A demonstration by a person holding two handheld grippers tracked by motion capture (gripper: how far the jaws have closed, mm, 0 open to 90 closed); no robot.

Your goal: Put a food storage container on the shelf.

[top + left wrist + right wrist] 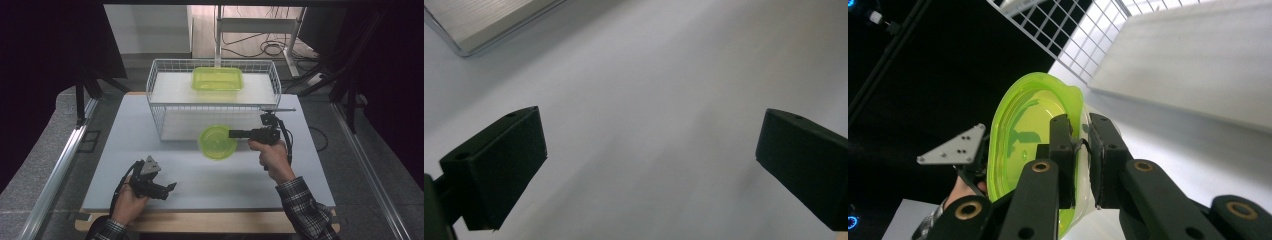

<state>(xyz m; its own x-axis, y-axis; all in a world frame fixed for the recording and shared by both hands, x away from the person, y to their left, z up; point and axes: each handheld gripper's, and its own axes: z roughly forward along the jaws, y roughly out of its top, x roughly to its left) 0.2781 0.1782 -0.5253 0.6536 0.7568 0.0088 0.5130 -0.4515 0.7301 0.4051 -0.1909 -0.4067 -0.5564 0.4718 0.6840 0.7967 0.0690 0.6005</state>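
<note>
In the high view we see a white wire-mesh basket [162, 107] standing on the pale grey matte tabletop [150, 145], and we take that basket as our landmark. A shallow rectangular tub of translucent lime-green plastic [218, 78] lies on the white board inside it, toward its far side. Just in front of the basket's near wall, a round bowl of the same glossy lime-green plastic [218, 142] is held above the tabletop by the right gripper [234, 133], whose black jaws reach it from the right; the exact contact is too small to read here. Well in front of the basket and to its left, the left gripper [170, 187] sits in the person's hand, its jaw tips partly blurred, a grey three-cornered plate on top. The plaid sleeve on the right arm is cut off by the frame's bottom edge.

In the left gripper view, the left gripper [651, 165] has its two blocky matte jaws spread wide with nothing between them but smooth tabletop; the right-hand jaw is cut by the frame edge.

In the right gripper view, the right gripper [1081, 150] is clamped on the bowl's [1018, 140] thin rim, one jaw inside, one outside. The jaws hide the bowl's lower part. The basket's mesh [1068, 30] rises behind it.
</note>
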